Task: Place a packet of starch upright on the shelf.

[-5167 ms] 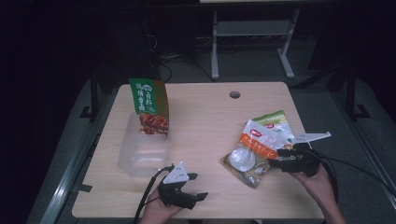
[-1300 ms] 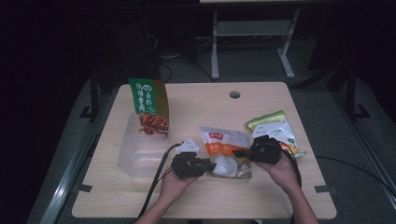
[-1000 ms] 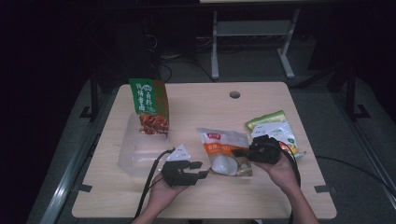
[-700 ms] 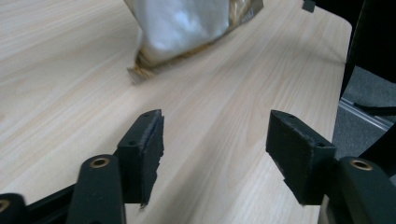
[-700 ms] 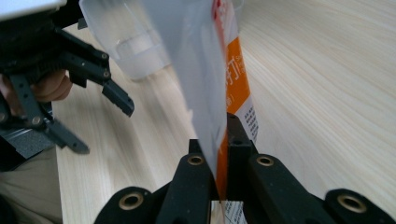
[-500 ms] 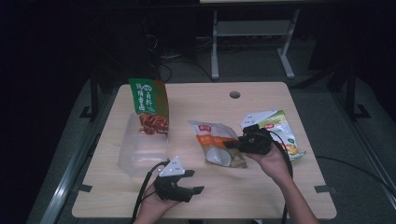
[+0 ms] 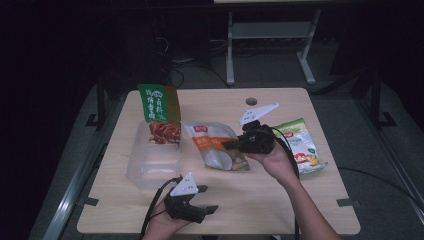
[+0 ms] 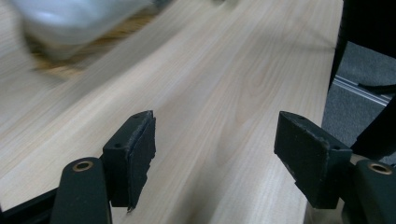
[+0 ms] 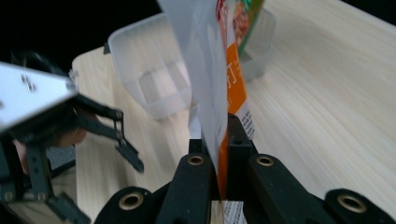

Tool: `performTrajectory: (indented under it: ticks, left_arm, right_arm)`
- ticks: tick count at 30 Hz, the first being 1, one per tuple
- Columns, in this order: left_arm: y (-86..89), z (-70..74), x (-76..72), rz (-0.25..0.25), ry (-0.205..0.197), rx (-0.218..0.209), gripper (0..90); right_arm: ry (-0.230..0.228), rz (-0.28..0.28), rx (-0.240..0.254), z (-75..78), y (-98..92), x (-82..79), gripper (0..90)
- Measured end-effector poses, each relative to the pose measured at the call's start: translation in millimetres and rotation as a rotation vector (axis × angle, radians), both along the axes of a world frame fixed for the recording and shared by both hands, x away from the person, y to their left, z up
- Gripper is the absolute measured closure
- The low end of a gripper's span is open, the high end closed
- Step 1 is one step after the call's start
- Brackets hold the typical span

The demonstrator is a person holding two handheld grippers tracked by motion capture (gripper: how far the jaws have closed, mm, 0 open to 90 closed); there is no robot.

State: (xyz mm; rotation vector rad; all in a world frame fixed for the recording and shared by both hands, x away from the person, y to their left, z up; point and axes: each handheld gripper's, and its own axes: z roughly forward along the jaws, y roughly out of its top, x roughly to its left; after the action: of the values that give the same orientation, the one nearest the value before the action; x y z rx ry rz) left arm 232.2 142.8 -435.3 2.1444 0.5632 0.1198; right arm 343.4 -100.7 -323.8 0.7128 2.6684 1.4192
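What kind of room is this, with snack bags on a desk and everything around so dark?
Probably a lab or workshop set up for recording, not a kitchen: a plain wooden table with a cable hole, metal frames and cables on the dark floor behind, and hand-held grippers, the right gripper holding an orange snack bag.

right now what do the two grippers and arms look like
Both grippers are black. The left gripper and the right gripper each carry a pale grey three-cornered plate on top and trail a black cable. The jaws end in blocky black pads, and brass-coloured rivets mark the links. The forearms are bare, with no sleeves in sight.
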Motion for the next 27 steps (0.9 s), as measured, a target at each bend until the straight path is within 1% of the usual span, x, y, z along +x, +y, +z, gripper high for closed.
performTrajectory:
  ticks: [1, 2, 3, 4, 5, 6, 7, 8, 9, 11, 12, 14, 15, 16, 17, 20, 21, 22, 23, 26, 27]
  left_arm:
    - [-0.8, -0.3, -0.6, -0.002, -0.002, 0.001, 29.6]
    - [-2.5, -0.5, -2.4, -0.007, 0.001, 0.007, 29.5]
    - [-2.5, -0.5, -2.4, -0.007, 0.001, 0.007, 29.6]
    - [-3.3, -0.4, -4.0, -0.008, 0.009, 0.006, 29.6]
    - [-3.3, 0.7, -4.9, -0.010, 0.007, 0.010, 29.5]
    - [-3.0, 2.0, -7.2, -0.011, 0.008, 0.005, 29.5]
    - [-2.1, 3.4, -9.3, -0.014, 0.002, 0.003, 29.5]
    - [-0.9, 5.5, -11.1, -0.016, -0.006, 0.002, 29.2]
    - [-0.9, 5.5, -11.1, -0.016, -0.006, 0.002, 29.0]
    - [1.4, 7.2, -12.5, -0.016, -0.012, 0.007, 28.9]
    - [3.2, 7.3, -12.5, -0.015, -0.013, 0.010, 28.0]
    - [4.3, 6.3, -12.4, -0.012, -0.013, 0.009, 28.0]
    - [4.7, 5.6, -12.4, -0.010, -0.007, 0.007, 27.9]
    - [4.5, 4.4, -12.5, -0.012, -0.012, 0.011, 27.7]
    - [4.5, 4.4, -12.5, -0.012, -0.012, 0.011, 27.6]
    - [3.8, 4.0, -13.5, -0.019, -0.015, 0.011, 27.4]
    - [3.7, 3.6, -13.9, -0.021, -0.017, 0.010, 27.4]
    - [3.8, 3.0, -13.7, -0.024, -0.023, 0.012, 27.4]
    - [4.3, 2.8, -13.3, -0.030, -0.029, 0.021, 27.3]
    - [4.5, 1.3, -13.6, -0.029, -0.023, 0.020, 27.0]
    - [4.3, 0.9, -13.7, -0.029, -0.023, 0.021, 26.9]
  right_arm:
    - [0.000, 0.000, 0.000, 0.0, 0.0, 0.0, 90.0]
    - [-0.004, 0.009, 0.004, 4.9, 6.5, 1.3, 90.0]
    - [-0.004, 0.009, 0.004, 4.9, 6.5, 1.3, 90.0]
    - [0.000, 0.013, 0.005, 7.8, 10.3, 2.0, 90.0]
    - [-0.006, 0.028, 0.009, 11.0, 15.4, 3.6, 90.0]
    - [-0.023, 0.043, 0.002, 13.6, 19.3, 5.4, 90.0]
    - [-0.021, 0.047, 0.006, 16.8, 24.1, 5.6, 90.0]
    - [-0.028, 0.060, 0.002, 22.8, 33.3, 7.5, 90.0]
    - [-0.028, 0.060, 0.002, 22.8, 33.3, 7.5, 90.0]
    - [-0.032, 0.071, 0.005, 27.6, 41.3, 9.2, 90.0]
    - [-0.033, 0.082, 0.024, 33.6, 50.9, 10.8, 90.0]
    - [-0.033, 0.090, 0.030, 35.5, 54.1, 11.5, 90.0]
    - [-0.034, 0.100, 0.041, 38.6, 59.7, 12.2, 90.0]
    - [-0.035, 0.112, 0.044, 42.8, 68.7, 13.1, 90.0]
    - [-0.035, 0.112, 0.044, 42.8, 68.7, 13.1, 90.0]
    - [-0.041, 0.157, 0.031, 49.0, 95.5, 15.2, 90.0]
    - [-0.041, 0.157, 0.031, 49.0, 95.5, 15.2, 90.0]
    - [-0.041, 0.167, 0.034, 49.3, 102.1, 15.8, 90.0]
    - [-0.031, 0.172, 0.038, 49.4, 108.4, 15.5, 90.0]
    - [-0.022, 0.202, 0.049, 46.1, 125.9, 18.7, 90.0]
    - [-0.012, 0.207, 0.048, 44.6, 131.5, 18.8, 90.0]
